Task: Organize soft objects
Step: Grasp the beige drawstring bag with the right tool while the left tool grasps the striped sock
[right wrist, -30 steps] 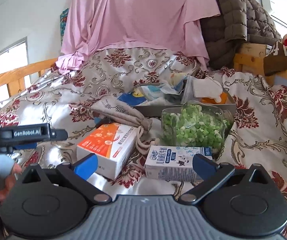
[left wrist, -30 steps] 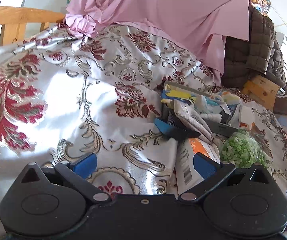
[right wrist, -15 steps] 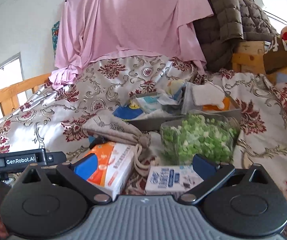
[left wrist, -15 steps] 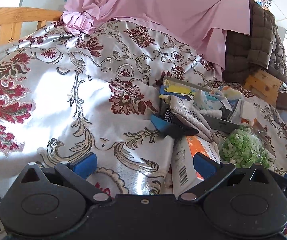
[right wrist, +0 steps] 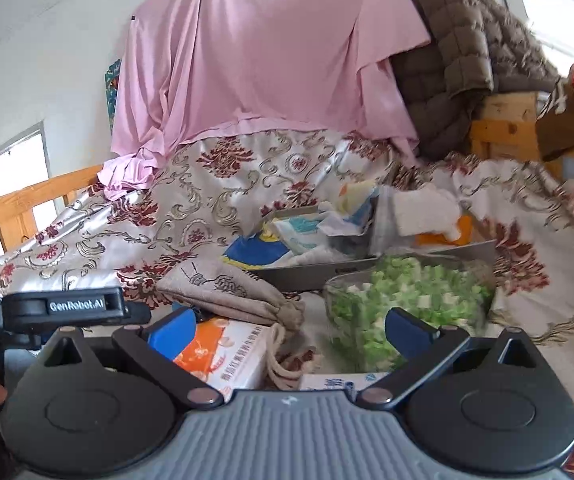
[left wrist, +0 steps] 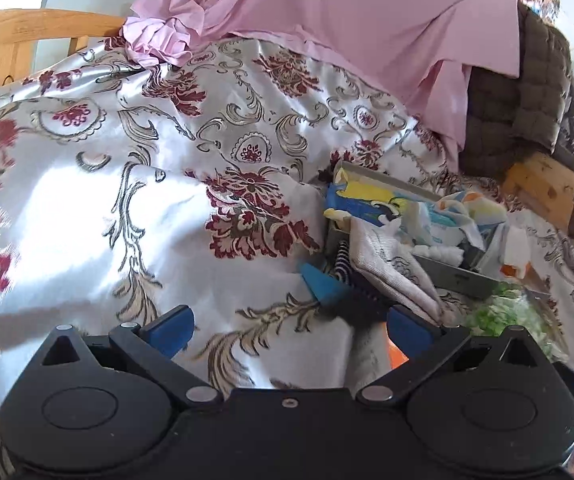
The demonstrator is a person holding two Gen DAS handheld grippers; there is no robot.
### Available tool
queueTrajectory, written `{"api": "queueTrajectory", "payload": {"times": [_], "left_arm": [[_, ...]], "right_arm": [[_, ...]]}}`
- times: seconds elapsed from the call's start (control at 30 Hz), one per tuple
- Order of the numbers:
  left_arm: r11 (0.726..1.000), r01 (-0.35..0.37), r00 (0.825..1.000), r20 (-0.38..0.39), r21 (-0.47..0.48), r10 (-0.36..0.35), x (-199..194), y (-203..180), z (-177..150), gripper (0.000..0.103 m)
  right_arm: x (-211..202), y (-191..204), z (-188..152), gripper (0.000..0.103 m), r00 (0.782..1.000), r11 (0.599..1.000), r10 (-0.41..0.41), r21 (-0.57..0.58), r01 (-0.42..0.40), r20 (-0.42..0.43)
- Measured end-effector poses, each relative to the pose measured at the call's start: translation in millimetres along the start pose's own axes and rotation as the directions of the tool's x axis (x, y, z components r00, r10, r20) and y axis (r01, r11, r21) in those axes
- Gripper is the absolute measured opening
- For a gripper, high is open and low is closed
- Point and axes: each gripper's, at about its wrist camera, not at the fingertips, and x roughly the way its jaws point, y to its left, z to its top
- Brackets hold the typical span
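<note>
A grey tray (right wrist: 311, 276) on the bed holds several cloths and a white fluffy item (right wrist: 423, 212). A beige drawstring pouch (right wrist: 227, 292) lies in front of it, also in the left wrist view (left wrist: 391, 268). A clear bag of green pieces (right wrist: 407, 300), an orange-white box (right wrist: 227, 356) and a milk carton (right wrist: 335, 382) lie close to my right gripper (right wrist: 291, 330), which is open and empty above them. My left gripper (left wrist: 291, 330) is open and empty over the bedspread, left of the pouch. A blue-black object (left wrist: 335, 292) lies by the pouch.
The floral satin bedspread (left wrist: 127, 184) covers the bed. A pink sheet (right wrist: 267, 60) and brown quilt (right wrist: 459, 52) hang behind. A wooden bed rail (left wrist: 27, 32) runs at the left, a wooden crate (right wrist: 503, 128) stands at the right. The left gripper body (right wrist: 63, 308) shows at left.
Both grippers have moved forward and lower toward the pile; the box, carton and bag now sit closer under the right gripper. Both stay open.
</note>
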Motion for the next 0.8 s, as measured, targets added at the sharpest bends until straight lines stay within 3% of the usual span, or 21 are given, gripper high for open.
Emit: {"api": "queueTrajectory", "payload": {"times": [0.2, 0.37, 0.5, 0.63, 0.8], "left_arm": [[0.999, -0.024, 0.999, -0.023, 0.038, 0.025, 17.4, 1.9, 9.1, 0.102], [0.998, 0.067, 0.997, -0.037, 0.006, -0.067, 31.2, 8.8, 10.0, 0.102], [0.990, 0.139, 0.989, -0.049, -0.011, -0.140, 43.1, 9.5, 7.6, 0.102], [0.976, 0.217, 0.974, -0.074, 0.023, -0.215, 54.7, 0.0, 6.2, 0.102], [0.967, 0.250, 0.963, -0.117, 0.057, -0.242, 68.4, -7.9, 4.1, 0.102]], "right_arm": [[33.4, 6.0, 19.5, 0.103, 0.998, 0.998, 0.051, -0.043, -0.050, 0.023], [68.1, 11.3, 44.5, 0.103, 0.991, 0.989, 0.130, -0.064, -0.130, -0.010], [100.3, 10.5, 60.9, 0.103, 0.968, 0.970, 0.235, -0.036, -0.239, -0.092], [121.5, 10.5, 66.9, 0.103, 0.948, 0.958, 0.281, -0.018, -0.287, -0.150], [146.0, 9.3, 63.0, 0.103, 0.927, 0.953, 0.297, 0.020, -0.301, -0.229]]}}
